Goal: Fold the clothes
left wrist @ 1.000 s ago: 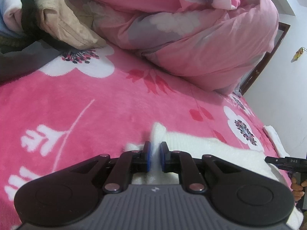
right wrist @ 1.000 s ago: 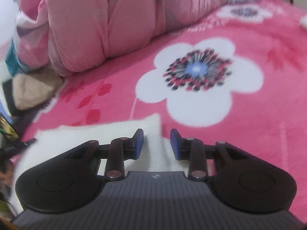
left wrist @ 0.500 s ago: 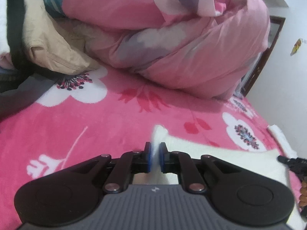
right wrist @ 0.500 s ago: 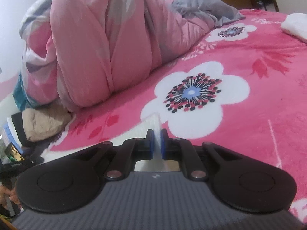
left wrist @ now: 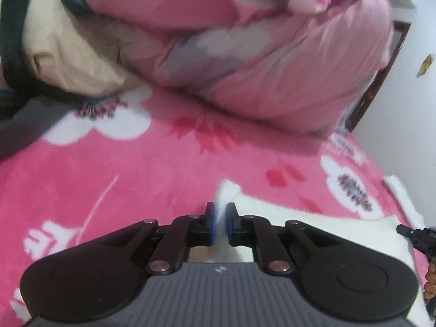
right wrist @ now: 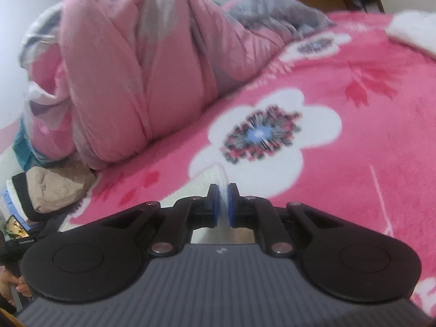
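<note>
A white knitted garment (left wrist: 313, 223) lies on the pink flowered blanket (left wrist: 136, 169). My left gripper (left wrist: 221, 224) is shut on one corner of it, and the cloth pokes up between the blue pads. In the right wrist view my right gripper (right wrist: 222, 204) is shut on another corner of the white garment (right wrist: 209, 175), which stretches off to the left below the fingers. The tip of the right gripper (left wrist: 411, 234) and a hand show at the right edge of the left wrist view.
A bulky pink quilt (left wrist: 259, 54) is heaped at the back of the bed (right wrist: 354, 150). Folded beige and dark clothes (left wrist: 62, 51) are stacked at the left. Another white cloth (right wrist: 414, 30) lies at the far right. A dark wooden frame (left wrist: 381, 73) stands by the white wall.
My right gripper closed on the corner of the white garment and lifted and turned with it. The left gripper kept its grip and shifted slightly, raising its corner.
</note>
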Demonstrator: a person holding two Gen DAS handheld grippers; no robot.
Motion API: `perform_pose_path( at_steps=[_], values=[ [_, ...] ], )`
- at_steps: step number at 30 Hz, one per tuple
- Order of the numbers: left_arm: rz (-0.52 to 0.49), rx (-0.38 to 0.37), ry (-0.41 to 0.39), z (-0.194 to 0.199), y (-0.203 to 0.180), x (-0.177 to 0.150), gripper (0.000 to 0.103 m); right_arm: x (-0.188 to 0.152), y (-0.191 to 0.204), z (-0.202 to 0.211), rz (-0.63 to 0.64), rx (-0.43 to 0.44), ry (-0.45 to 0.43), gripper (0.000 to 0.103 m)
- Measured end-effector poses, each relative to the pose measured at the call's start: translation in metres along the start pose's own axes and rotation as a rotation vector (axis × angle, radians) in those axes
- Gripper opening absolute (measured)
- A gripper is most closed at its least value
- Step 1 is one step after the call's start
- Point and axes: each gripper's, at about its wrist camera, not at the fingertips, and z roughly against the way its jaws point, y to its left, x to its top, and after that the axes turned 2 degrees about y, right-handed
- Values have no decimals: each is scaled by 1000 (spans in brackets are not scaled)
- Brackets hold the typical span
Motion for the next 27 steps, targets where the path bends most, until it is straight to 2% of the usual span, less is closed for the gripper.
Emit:
perform_pose_path(
  at_steps=[3,4,5,6,9,11,13,15,18,21,23,24,26,27],
  values=[
    [26,-4,42,-9,7,-2,12,-3,-8,-9,-40,-15,41,5],
    [35,-1,43,-8,9,-2,16,-3,-10,-11,-50,-16,48,6],
    [43,5,44,-7,10,-2,24,-2,-10,-11,-49,-22,55,6],
    [51,11,46,-7,12,-2,34,-2,-9,-11,-45,-30,62,11],
    [66,29,5,16,13,-2,47,2,-10,10,-64,-94,16,18],
    [68,42,-35,38,12,-2,51,4,-9,32,-70,-129,-24,19],
    [70,55,-76,60,11,-1,51,4,-7,66,-64,-146,-73,19],
    [36,38,-83,82,5,-4,50,1,0,94,-33,-147,-100,19],
    [-38,-25,-24,99,-11,-20,48,-16,30,118,86,-103,-77,17],
    [-91,-94,81,97,-32,-45,45,-47,70,122,245,-41,-23,17],
    [-114,-103,139,86,-42,-68,45,-64,77,113,288,-27,27,17],
    [-139,-87,127,83,-44,-75,45,-72,77,103,295,-40,60,17],
    [-172,-57,98,84,-46,-81,36,-87,63,77,300,-111,126,13],
    [-167,-48,96,89,-46,-78,36,-88,55,77,260,-88,116,13]
  ],
)
